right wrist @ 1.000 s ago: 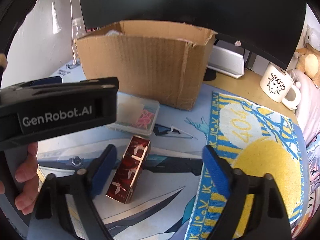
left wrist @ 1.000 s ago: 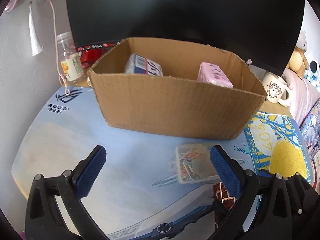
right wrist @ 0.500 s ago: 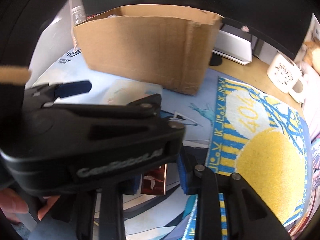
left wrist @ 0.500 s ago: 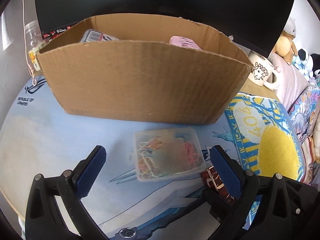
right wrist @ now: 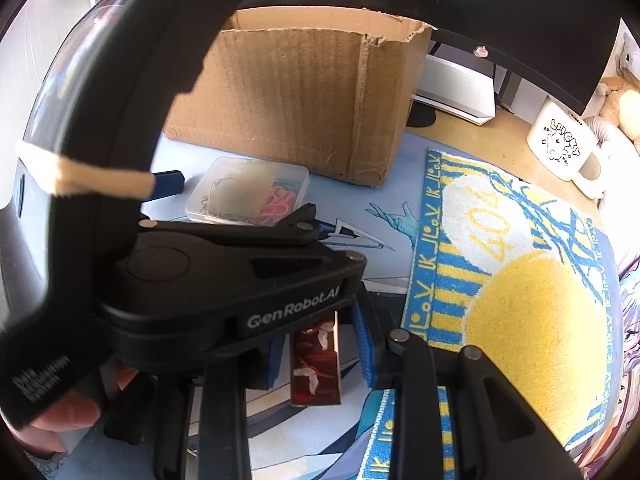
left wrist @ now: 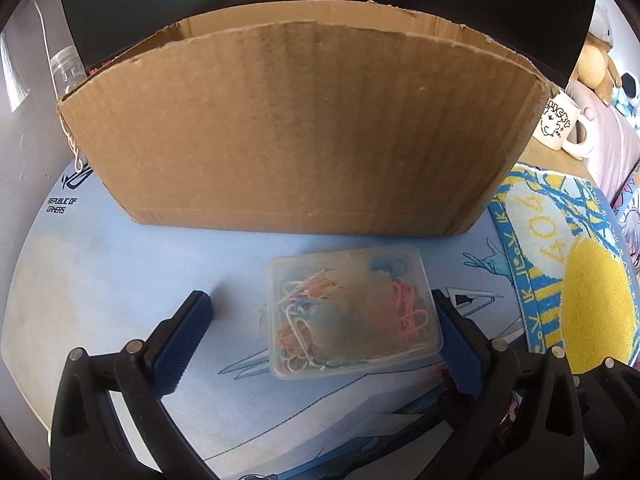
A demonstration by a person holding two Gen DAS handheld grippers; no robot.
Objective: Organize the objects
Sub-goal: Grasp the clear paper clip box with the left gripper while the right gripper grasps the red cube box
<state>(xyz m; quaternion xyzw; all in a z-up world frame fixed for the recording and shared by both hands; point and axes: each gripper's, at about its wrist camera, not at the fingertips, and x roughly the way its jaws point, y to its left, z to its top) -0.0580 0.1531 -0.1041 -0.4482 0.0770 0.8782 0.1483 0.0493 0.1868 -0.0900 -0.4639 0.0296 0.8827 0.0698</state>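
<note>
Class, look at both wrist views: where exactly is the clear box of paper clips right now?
The clear box lies on the blue desk mat, just before the cardboard box, between the left gripper's open jaws.

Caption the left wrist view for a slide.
Open left gripper straddling clear plastic paperclip box before brown cardboard box.

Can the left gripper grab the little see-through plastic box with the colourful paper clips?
Probably yes. The left gripper is open, its blue pads either side of the clear plastic box of paper clips, with nothing between. The brown cardboard box stands clear behind.

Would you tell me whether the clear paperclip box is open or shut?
Shut: the clear paperclip box has its lid seated flat, clips inside.
</note>
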